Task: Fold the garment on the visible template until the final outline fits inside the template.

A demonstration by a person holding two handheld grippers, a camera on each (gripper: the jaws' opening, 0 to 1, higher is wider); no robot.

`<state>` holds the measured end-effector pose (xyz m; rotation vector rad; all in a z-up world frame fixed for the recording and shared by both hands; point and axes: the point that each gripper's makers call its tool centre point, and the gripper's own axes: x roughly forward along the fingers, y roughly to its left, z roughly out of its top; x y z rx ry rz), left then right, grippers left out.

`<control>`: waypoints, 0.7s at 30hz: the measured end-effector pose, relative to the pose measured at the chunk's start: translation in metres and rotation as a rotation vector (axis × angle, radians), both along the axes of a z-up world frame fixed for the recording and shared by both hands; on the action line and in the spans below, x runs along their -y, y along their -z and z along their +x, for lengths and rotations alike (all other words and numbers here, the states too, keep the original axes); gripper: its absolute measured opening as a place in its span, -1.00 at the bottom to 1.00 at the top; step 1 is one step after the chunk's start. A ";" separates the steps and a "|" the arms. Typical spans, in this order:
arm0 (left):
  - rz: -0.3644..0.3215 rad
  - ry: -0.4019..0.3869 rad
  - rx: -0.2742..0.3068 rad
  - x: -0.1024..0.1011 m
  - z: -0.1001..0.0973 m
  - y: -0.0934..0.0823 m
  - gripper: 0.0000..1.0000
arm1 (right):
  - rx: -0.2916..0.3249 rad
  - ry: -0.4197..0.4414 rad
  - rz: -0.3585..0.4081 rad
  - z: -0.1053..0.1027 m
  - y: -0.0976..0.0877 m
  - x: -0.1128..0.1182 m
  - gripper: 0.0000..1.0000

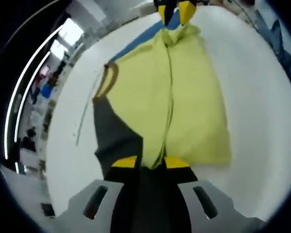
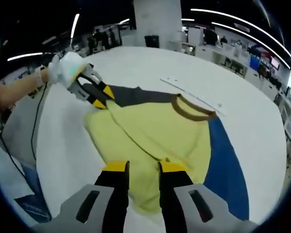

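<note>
A yellow garment [image 1: 194, 97] [image 2: 155, 126] with a dark grey sleeve [image 1: 114, 136] [image 2: 136, 95] and a brown collar [image 1: 109, 77] [image 2: 194, 111] lies on the white table, partly over a blue template [image 1: 140, 39] [image 2: 223, 165]. A raised fold runs down the garment between the two grippers. My left gripper [image 1: 150, 164] [image 2: 101, 98] is shut on the cloth where grey meets yellow, with a white-gloved hand [image 2: 63, 68] holding it. My right gripper [image 2: 144, 167] [image 1: 174, 12] is shut on the yellow edge at the opposite end. The garment hides most of the template.
The round white table [image 1: 252, 73] [image 2: 136, 63] has bare room around the garment. A thin line mark [image 1: 85, 116] [image 2: 194, 92] lies beyond the collar. A cable [image 2: 36, 126] hangs by the table edge near the person's arm. Desks and lights stand in the background.
</note>
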<state>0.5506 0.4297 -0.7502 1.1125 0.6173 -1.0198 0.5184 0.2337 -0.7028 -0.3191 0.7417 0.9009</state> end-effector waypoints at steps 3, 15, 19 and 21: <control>0.053 0.029 0.016 -0.003 -0.001 0.002 -0.72 | -0.004 -0.001 -0.001 0.000 0.001 0.000 -0.54; 0.112 0.096 0.069 -0.006 -0.002 0.005 -0.84 | -0.010 0.026 0.002 0.006 0.002 0.003 -0.57; 0.113 0.097 0.091 -0.005 0.001 0.003 -0.86 | -0.021 0.029 -0.027 0.013 0.012 0.003 -0.56; 0.114 0.097 0.094 -0.005 0.001 0.003 -0.87 | -0.029 0.022 -0.035 0.012 0.014 0.002 -0.56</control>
